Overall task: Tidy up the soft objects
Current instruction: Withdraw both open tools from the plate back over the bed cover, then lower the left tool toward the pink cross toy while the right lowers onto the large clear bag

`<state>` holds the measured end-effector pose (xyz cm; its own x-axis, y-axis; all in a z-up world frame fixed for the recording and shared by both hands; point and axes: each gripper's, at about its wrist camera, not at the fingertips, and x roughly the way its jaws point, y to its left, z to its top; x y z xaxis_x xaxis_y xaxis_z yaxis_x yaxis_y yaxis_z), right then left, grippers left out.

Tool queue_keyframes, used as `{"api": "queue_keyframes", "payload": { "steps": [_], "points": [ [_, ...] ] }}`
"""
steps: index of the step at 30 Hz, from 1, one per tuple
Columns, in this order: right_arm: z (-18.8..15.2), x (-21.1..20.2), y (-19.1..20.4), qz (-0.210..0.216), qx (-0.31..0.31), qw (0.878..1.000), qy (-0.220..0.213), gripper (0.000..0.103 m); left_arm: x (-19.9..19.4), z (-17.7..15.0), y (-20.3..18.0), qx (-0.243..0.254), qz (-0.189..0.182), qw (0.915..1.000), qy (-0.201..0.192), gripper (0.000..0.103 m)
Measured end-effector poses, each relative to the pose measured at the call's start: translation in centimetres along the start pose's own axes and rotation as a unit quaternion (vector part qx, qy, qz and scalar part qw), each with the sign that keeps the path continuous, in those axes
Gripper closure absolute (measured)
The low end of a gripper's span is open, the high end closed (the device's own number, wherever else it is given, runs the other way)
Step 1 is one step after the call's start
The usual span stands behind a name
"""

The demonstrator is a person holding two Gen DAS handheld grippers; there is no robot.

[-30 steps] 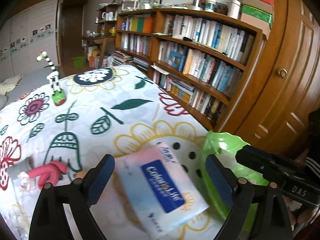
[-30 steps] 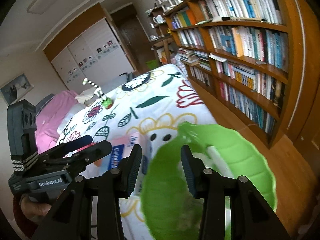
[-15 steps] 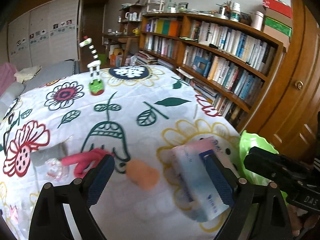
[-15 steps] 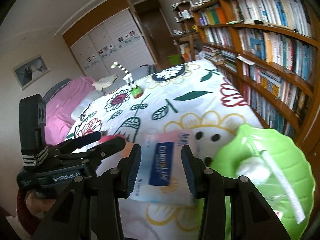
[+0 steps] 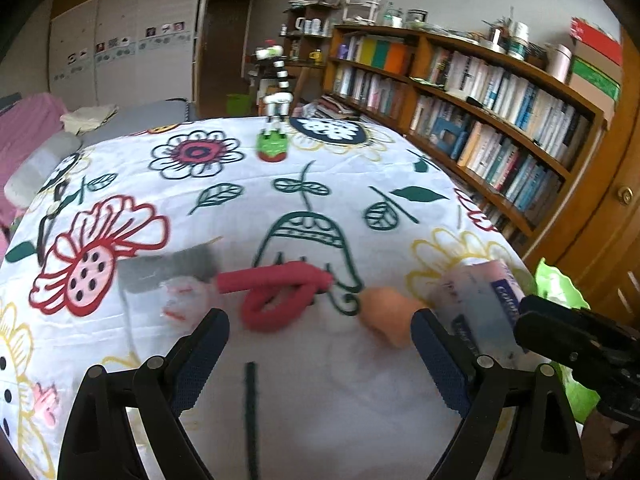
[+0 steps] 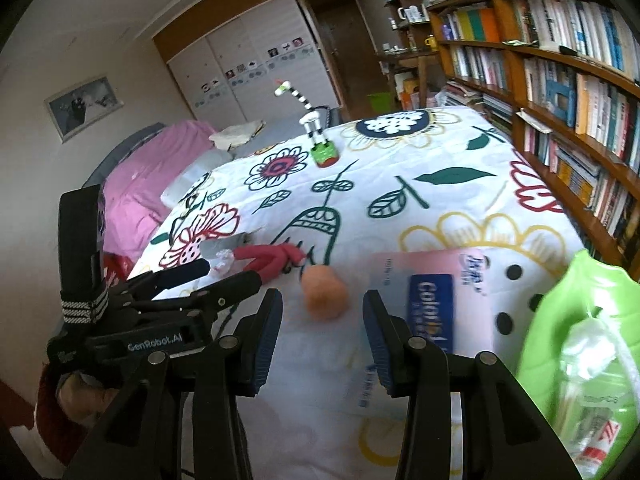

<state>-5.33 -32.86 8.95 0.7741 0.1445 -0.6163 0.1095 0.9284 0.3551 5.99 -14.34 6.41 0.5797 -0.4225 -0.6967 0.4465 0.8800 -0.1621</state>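
Observation:
On the flowered bedspread [image 5: 320,208] lie a looped red soft tube [image 5: 276,296], an orange soft ball [image 5: 384,312] [image 6: 324,294], a pink-and-blue tissue pack [image 5: 480,304] [image 6: 420,312] and a grey soft piece with a clear wrapper [image 5: 168,276]. A green leaf-shaped bowl [image 6: 568,320] at the right holds white soft items and packets. My left gripper [image 5: 320,344] is open and empty just short of the red tube. My right gripper [image 6: 322,336] is open and empty, just short of the orange ball.
A striped toy on a green base [image 5: 274,136] stands at the far side of the bed. A long bookshelf [image 5: 480,120] runs along the right. A wooden door [image 5: 612,216] is at the far right. A pink blanket [image 6: 152,168] lies at the left.
Both grippers swung left, away from the green bowl and tissue pack. The red tube now sits centred before the left gripper, the orange ball before the right. Both stayed open.

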Motion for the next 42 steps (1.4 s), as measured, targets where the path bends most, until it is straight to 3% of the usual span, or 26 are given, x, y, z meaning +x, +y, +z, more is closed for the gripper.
{"api": "queue_keyframes", "payload": {
  "steps": [15, 38, 42],
  "points": [
    [-0.5, 4.0, 4.7, 0.029, -0.034, 0.998, 0.042, 0.059, -1.9, -2.5, 7.3, -0.063, 0.034, 0.9975, -0.001, 0.008],
    [-3.3, 9.1, 11.2, 0.07, -0.086, 0.987, 0.117, 0.059, -7.7, -7.9, 14.4, -0.127, 0.085, 0.9882, -0.009, 0.008],
    [-3.7, 9.6, 12.6, 0.078, -0.102, 0.983, 0.127, 0.049, -8.3, -8.4, 15.6, -0.134, 0.099, 0.9861, -0.011, 0.008]
  ]
}}
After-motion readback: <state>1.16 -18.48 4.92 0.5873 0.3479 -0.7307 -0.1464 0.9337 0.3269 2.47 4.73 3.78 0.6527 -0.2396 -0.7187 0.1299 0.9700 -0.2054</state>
